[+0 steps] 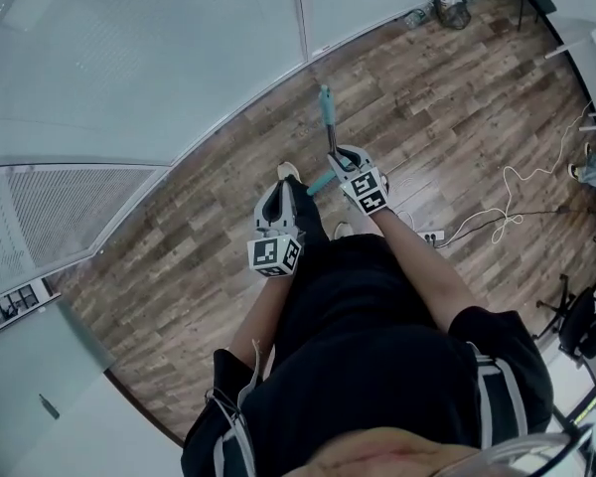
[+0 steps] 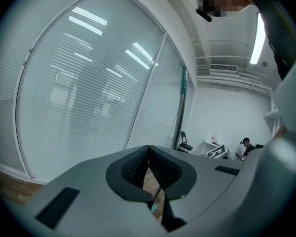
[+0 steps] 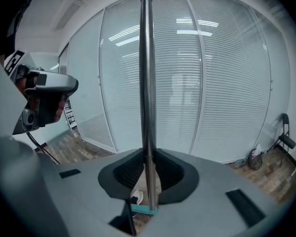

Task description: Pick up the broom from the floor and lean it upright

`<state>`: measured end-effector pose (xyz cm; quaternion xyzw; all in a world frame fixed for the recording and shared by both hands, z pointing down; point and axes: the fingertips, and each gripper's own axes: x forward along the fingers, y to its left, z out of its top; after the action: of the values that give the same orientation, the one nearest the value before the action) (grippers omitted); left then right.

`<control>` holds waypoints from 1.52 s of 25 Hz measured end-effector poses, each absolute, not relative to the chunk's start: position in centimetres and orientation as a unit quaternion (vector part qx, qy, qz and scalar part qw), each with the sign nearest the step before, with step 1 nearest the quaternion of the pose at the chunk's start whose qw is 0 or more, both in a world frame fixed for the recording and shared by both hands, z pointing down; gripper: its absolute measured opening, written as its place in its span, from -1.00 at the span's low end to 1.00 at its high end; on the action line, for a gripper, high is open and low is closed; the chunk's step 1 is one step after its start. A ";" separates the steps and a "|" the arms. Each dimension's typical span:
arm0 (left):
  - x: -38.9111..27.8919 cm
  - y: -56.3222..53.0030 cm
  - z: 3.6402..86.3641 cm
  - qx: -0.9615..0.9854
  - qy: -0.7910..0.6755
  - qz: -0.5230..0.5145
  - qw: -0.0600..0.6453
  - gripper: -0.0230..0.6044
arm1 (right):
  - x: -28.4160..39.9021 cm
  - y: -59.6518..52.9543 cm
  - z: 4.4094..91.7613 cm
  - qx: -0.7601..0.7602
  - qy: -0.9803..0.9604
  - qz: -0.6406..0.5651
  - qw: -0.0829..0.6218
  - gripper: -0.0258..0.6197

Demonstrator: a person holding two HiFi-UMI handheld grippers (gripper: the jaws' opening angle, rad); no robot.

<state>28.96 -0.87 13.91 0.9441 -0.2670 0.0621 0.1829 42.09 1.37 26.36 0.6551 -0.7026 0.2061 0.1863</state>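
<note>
**Fig.** Right tongs (image 3: 147, 157) pinch the broom (image 3: 147, 83) by its handle at frame centre, upright, probably ready to lean on the glass wall (image 3: 217, 83). Left tongs (image 2: 148, 149) are pressed together and empty, evidently not needed.

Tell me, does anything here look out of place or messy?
Nothing looks spilled or broken. The broom has its pole upright in the right hand-held gripper. The only untidy thing is a white cable sprawling loose across the floor at the right of the head view.
</note>
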 end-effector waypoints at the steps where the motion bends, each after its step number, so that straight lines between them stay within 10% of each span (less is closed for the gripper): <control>1: 29.4 -2.1 14.3 0.943 -0.263 0.065 0.195 -0.87 | 42.7 0.2 26.3 0.658 -0.699 0.208 0.188 -0.67; 38: 49.4 -30.7 24.8 0.945 -0.178 0.115 0.249 -0.87 | 62.5 -28.5 49.9 0.647 -0.650 0.328 0.227 -0.67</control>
<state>49.42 -30.74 24.84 0.9449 -0.1783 0.1152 0.2493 62.54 -28.50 49.87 0.6466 -0.6504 0.3280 0.2267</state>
